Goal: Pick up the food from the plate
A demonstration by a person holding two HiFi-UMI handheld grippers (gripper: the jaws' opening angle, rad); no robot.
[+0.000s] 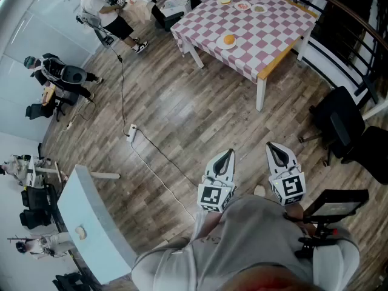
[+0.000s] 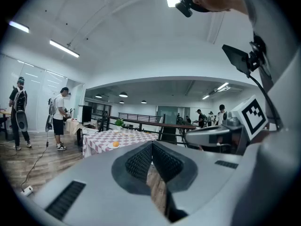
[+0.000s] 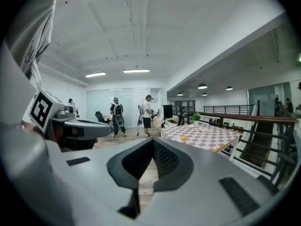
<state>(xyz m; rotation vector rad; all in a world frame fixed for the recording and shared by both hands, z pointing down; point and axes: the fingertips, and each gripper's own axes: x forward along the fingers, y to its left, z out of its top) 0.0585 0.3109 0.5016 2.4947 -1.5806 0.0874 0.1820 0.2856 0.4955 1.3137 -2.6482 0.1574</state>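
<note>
An orange piece of food [image 1: 229, 39] lies on a white plate [image 1: 223, 44] near the front edge of a pink-and-white checked table [image 1: 267, 35], far ahead of me. It shows small in the left gripper view [image 2: 115, 144] and in the right gripper view [image 3: 183, 138]. My left gripper [image 1: 228, 153] and right gripper [image 1: 271, 145] hover side by side close to my body, well short of the table. Both are shut with nothing between the jaws. The left gripper's tips [image 2: 152, 145] and the right gripper's tips [image 3: 153, 142] meet in their own views.
More plates with food [image 1: 242, 6] sit further back on the table. A white cable [image 1: 151, 162] with a power strip [image 1: 132, 130] runs over the wooden floor. A black chair [image 1: 339, 126] stands at the right by a railing. People [image 1: 103, 11] stand at the far left.
</note>
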